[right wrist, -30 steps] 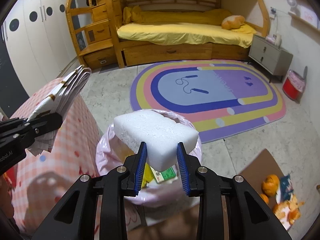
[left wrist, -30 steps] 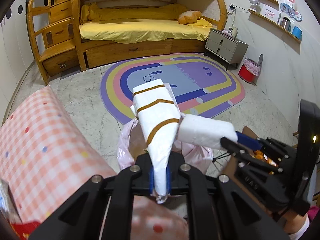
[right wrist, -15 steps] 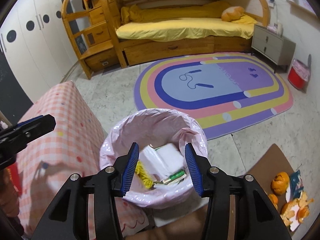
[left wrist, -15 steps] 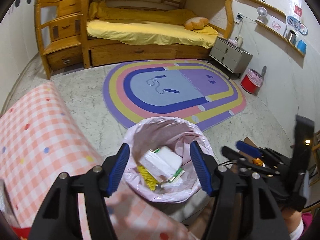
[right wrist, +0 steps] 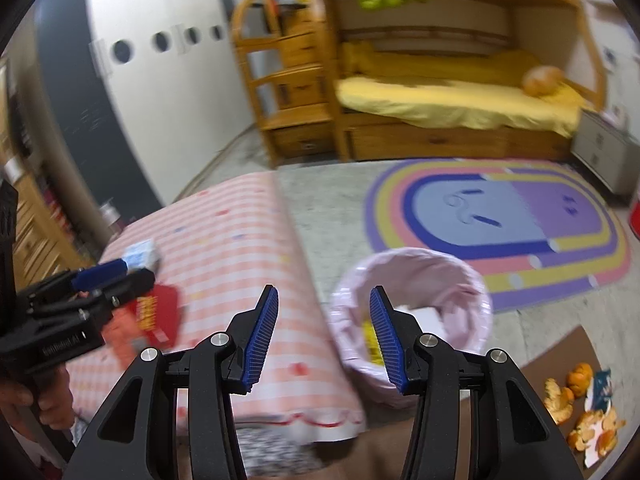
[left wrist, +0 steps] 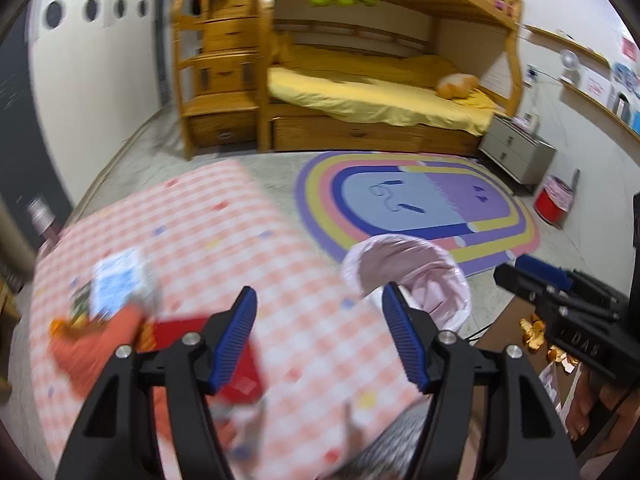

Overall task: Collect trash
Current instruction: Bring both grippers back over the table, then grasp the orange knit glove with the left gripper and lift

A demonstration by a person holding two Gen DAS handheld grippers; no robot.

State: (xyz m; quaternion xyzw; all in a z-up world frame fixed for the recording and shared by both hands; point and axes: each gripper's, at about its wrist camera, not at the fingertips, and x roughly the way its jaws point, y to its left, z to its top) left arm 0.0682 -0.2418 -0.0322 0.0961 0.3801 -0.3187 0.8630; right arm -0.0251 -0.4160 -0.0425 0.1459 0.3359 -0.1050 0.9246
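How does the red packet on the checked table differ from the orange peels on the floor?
The red packet lies up on the checked tablecloth, left of the pink-lined bin; the orange peels lie low on the floor, to the bin's right. The packet is one flat printed piece; the peels are several scattered scraps. Neither is in the bin.

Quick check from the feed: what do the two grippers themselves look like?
Both match: the left gripper and right gripper have black angular frames with cut-outs, silver bolts at the pivots, and two fingers faced with ribbed blue pads. From the side, the left one shows small white lettering, too blurred to read.
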